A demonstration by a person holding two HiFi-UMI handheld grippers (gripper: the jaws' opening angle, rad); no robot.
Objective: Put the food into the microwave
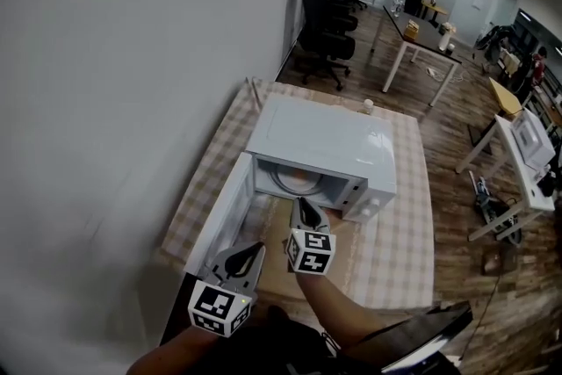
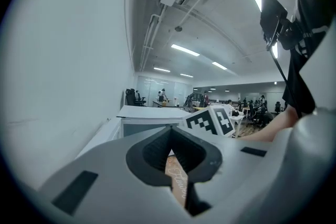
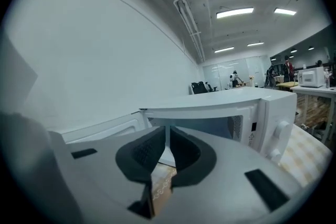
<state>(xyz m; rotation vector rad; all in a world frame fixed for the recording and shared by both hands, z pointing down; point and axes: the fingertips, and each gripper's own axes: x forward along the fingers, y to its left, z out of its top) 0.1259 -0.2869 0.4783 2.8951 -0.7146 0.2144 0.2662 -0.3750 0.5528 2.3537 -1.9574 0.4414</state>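
The white microwave [image 1: 325,140] stands on a checked tablecloth with its door [image 1: 219,215] swung open to the left. Inside, on the round turntable, lies something pale orange [image 1: 300,180], probably the food. My right gripper [image 1: 301,205] hovers just in front of the open cavity, shut with nothing between its jaws. In the right gripper view the right gripper [image 3: 167,131] points at the microwave [image 3: 236,113] and its open door [image 3: 105,128]. My left gripper [image 1: 256,248] is lower and nearer, beside the door, shut and empty. In its own view the left gripper [image 2: 170,131] looks toward the microwave [image 2: 152,113].
A brown printed mat [image 1: 281,255] lies before the microwave on the checked table [image 1: 404,215]. A small white cup [image 1: 368,106] stands behind the microwave. A white wall runs along the left. Office chairs [image 1: 329,4] and other desks fill the room beyond.
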